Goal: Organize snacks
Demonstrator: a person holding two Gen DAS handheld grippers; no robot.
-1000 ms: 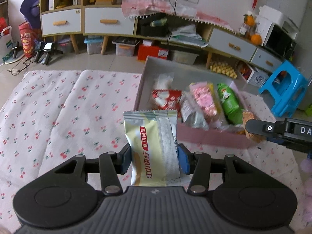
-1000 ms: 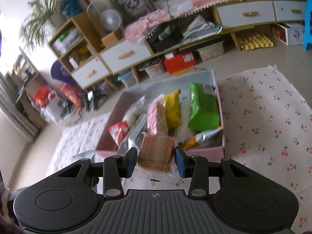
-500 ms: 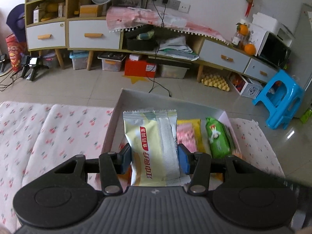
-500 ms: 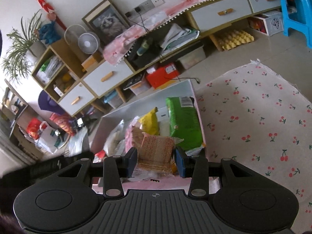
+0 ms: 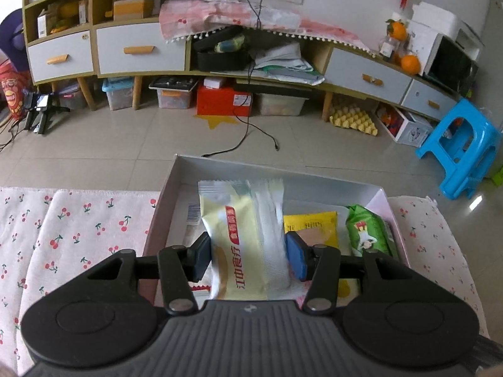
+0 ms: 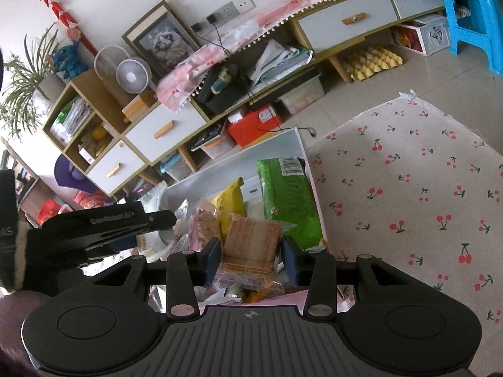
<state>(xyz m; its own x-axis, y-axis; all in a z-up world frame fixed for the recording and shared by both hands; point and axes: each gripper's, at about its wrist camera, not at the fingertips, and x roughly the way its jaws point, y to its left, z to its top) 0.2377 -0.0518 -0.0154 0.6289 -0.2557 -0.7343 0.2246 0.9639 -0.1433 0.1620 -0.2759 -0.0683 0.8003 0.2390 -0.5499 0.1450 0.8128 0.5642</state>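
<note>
Pale yellow and white foil snack packet with red Chinese lettering (image 5: 248,238): upright, slightly blurred, above the near-left part of the open pink-walled, white-lined cardboard box (image 5: 239,169). Box sits on cherry-print cloth.

Clear-wrapped stack of brown square wafer biscuits (image 6: 251,245): upright, over the near end of the box.

Lying in the box: green plastic snack bag (image 6: 287,198), lengthwise along the right wall, barcode at the far end; yellow snack packet (image 6: 231,202) just left of it; pink-patterned clear packet (image 6: 202,226) further left, leaning against the yellow one.
</note>
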